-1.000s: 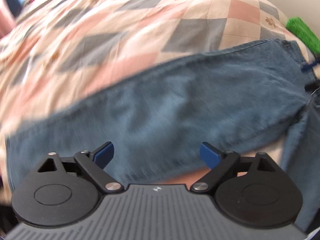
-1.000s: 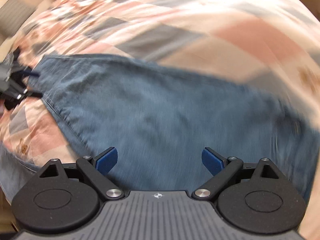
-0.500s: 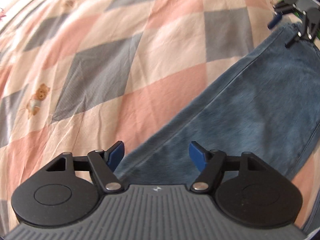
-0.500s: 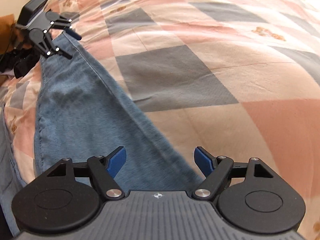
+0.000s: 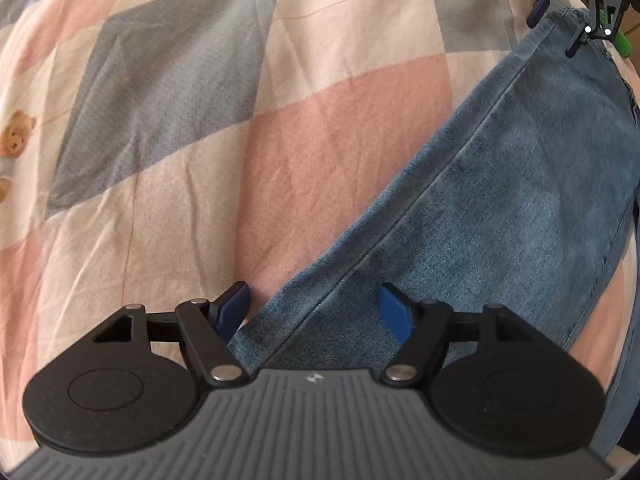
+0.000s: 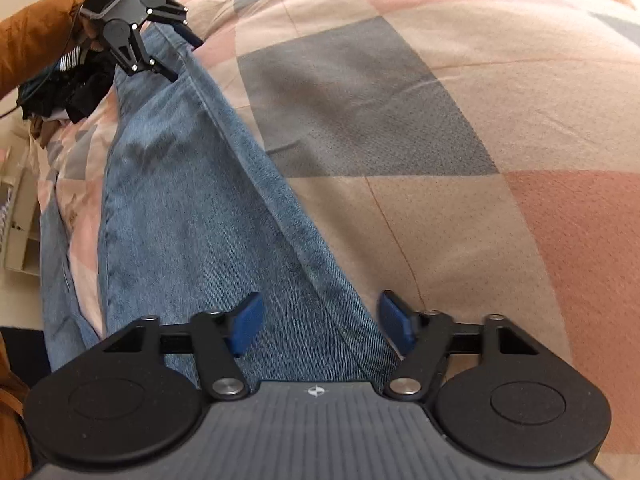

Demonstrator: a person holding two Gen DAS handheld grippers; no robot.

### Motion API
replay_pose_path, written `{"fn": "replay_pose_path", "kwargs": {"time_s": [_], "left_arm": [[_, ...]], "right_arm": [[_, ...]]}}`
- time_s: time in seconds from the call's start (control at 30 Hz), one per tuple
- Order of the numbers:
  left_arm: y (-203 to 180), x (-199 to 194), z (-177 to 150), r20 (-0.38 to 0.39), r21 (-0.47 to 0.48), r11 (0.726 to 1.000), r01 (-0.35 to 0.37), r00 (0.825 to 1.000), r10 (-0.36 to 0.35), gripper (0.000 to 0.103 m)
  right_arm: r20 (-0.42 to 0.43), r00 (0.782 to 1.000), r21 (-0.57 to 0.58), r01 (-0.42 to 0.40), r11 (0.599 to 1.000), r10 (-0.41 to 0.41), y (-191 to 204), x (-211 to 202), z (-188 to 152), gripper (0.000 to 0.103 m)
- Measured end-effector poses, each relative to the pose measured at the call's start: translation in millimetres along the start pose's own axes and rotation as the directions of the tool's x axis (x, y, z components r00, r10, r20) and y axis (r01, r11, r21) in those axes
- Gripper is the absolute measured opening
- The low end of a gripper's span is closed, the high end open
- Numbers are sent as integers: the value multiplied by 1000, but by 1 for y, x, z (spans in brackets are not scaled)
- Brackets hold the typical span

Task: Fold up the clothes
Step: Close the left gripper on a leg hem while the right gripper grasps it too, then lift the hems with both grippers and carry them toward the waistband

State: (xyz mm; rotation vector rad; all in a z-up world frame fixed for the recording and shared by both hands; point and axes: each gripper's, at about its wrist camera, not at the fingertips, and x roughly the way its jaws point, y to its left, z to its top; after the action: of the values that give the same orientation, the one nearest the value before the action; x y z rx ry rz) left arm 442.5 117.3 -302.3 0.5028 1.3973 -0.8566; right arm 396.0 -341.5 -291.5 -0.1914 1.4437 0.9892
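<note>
**Jeans stretched between two sets of tongs**

On the bed, over a checked quilt [image 5: 328,128] of pink, grey and cream squares, lies one leg of the blue jeans [image 5: 500,200], running flat and diagonal between both tools. Left tongs [image 5: 314,306] are spread wide, blue pads on either side of the denim's near end, seam running right between them, not clamped on anything. Right tongs [image 6: 320,322] look the same at the other end: open, straddling the jeans' edge. Each camera catches the opposite tool far off at the leg's far end. Little teddy bear print [image 5: 16,140] on the quilt, and an orange-brown sleeve [image 6: 28,40] behind the left tool.
</note>
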Motion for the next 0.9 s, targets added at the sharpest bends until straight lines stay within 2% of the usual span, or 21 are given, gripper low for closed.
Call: {"fn": "replay_pose_path", "kwargs": {"time_s": [0.03, 0.07, 0.1, 0.2, 0.23, 0.33, 0.4, 0.5, 0.57, 0.67, 0.73, 0.77, 0.8, 0.87, 0.9], "left_arm": [[-1, 1, -1, 1, 9, 1000, -3, 1000, 3, 66], [-4, 1, -3, 5, 25, 1000, -13, 1000, 13, 65], [-8, -1, -5, 16, 38, 999, -25, 1000, 25, 56], [-22, -7, -15, 52, 79, 995, -69, 997, 65, 20], [-29, -9, -20, 63, 102, 989, -104, 993, 98, 11], [-49, -21, -39, 118, 132, 970, -203, 975, 188, 5], [-63, -36, -54, 178, 101, 962, -255, 956, 235, 4], [-89, -66, -82, 271, 28, 946, -322, 913, 303, 4], [-111, -90, -105, 329, -34, 933, -358, 878, 348, 4], [-158, -128, -140, 396, -137, 904, -406, 814, 425, 4], [-200, -148, -162, 418, -199, 884, -422, 779, 466, 4], [-217, -161, -169, 419, -222, 878, -423, 772, 478, 4], [-237, -166, -181, 412, -244, 877, -415, 774, 481, 4], [-279, -176, -205, 394, -286, 873, -396, 781, 484, 4], [-298, -175, -221, 375, -303, 875, -378, 797, 474, 4]], "right_arm": [[3, 1000, 2, 8, 1000, -8, 1, 0, -1, 46], [6, 1000, 5, 16, 1000, -16, 3, 0, -2, 29], [9, 1000, 8, 25, 1000, -25, 4, 0, -3, 20], [18, 999, 15, 49, 999, -49, 9, -1, -7, 11], [23, 998, 17, 59, 998, -60, 11, -1, -8, 10], [93, 980, -11, 178, 984, -176, 37, -18, -15, 7], [155, 950, -33, 279, 960, -270, 66, -32, -27, 5], [237, 885, -62, 425, 903, -400, 122, -53, -49, 3], [294, 827, -63, 517, 854, -479, 165, -63, -68, 3], [369, 743, -61, 619, 783, -559, 233, -73, -105, 3], [399, 700, -49, 662, 748, -593, 278, -76, -137, 2], [403, 688, -37, 671, 740, -604, 299, -75, -153, 2], [405, 677, -25, 680, 733, -614, 320, -73, -169, 1], [391, 662, 5, 693, 721, -639, 360, -62, -203, 1], [375, 667, 18, 689, 724, -644, 375, -53, -218, 1]]}}
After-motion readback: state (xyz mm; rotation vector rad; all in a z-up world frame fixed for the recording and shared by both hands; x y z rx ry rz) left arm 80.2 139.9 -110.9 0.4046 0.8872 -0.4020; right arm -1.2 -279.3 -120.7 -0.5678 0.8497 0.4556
